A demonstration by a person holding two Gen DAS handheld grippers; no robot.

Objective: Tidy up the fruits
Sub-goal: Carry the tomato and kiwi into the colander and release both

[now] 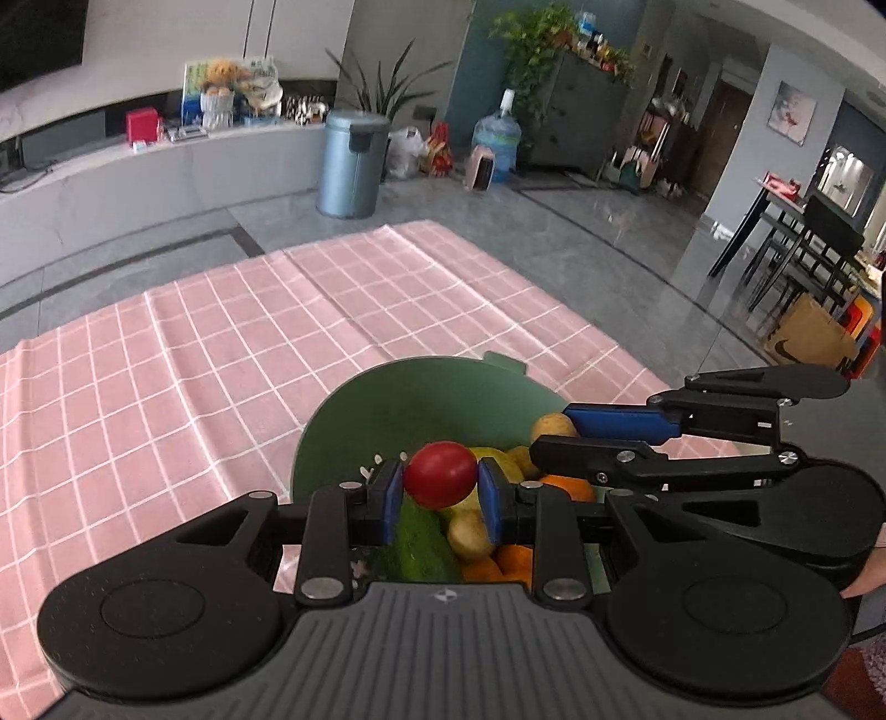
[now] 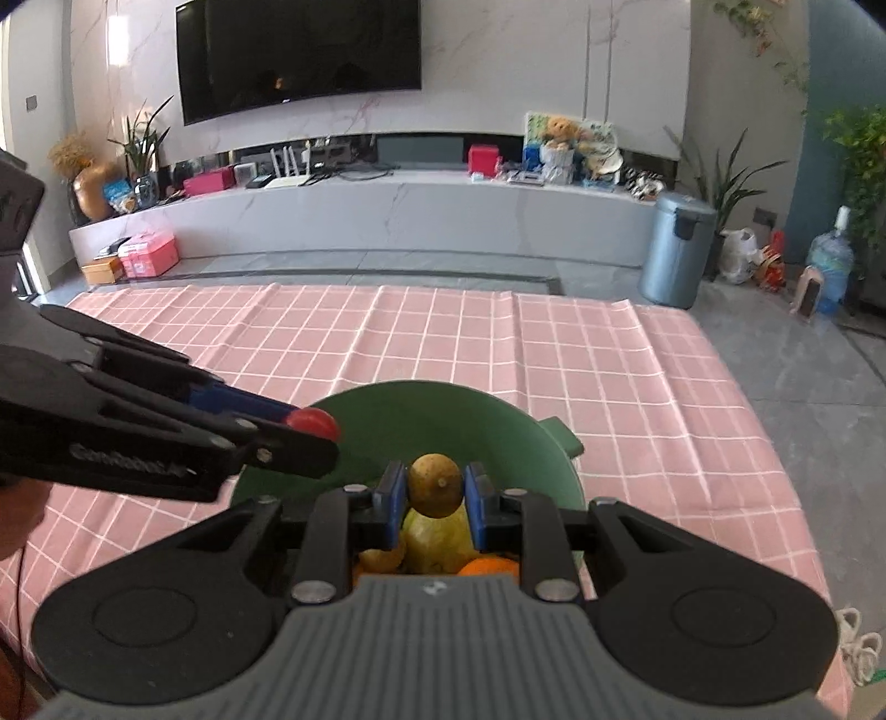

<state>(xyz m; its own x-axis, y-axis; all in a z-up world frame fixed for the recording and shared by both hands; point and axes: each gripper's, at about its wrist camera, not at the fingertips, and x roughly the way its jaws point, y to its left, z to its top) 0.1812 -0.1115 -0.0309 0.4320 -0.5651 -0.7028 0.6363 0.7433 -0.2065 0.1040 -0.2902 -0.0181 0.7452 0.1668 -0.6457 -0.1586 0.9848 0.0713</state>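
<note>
Tomato [image 1: 440, 474]: pinched in the left gripper [image 1: 440, 498] – above the green bowl [image 1: 398, 410].
Potato [image 2: 436, 484]: clamped by the right gripper [image 2: 436, 498], over the same bowl.
Bowl: on the pink checked cloth [image 1: 221, 354] – holds oranges [image 1: 567, 487] and a cucumber [image 1: 421, 545].

A home living room with an open dining corner. A large wall-mounted television [image 2: 299, 52] hangs over a long marble media ledge [image 2: 387, 205] cluttered with a router, boxes and a teddy bear [image 2: 559, 133]. Houseplants [image 1: 382, 88], a grey pedal bin [image 1: 351, 163] and a water-cooler bottle [image 1: 496, 138] stand on the tiled floor — a dark dining table with chairs [image 1: 803, 232] sits further back. A pink checked tablecloth [image 2: 554, 360] covers the near table.
</note>
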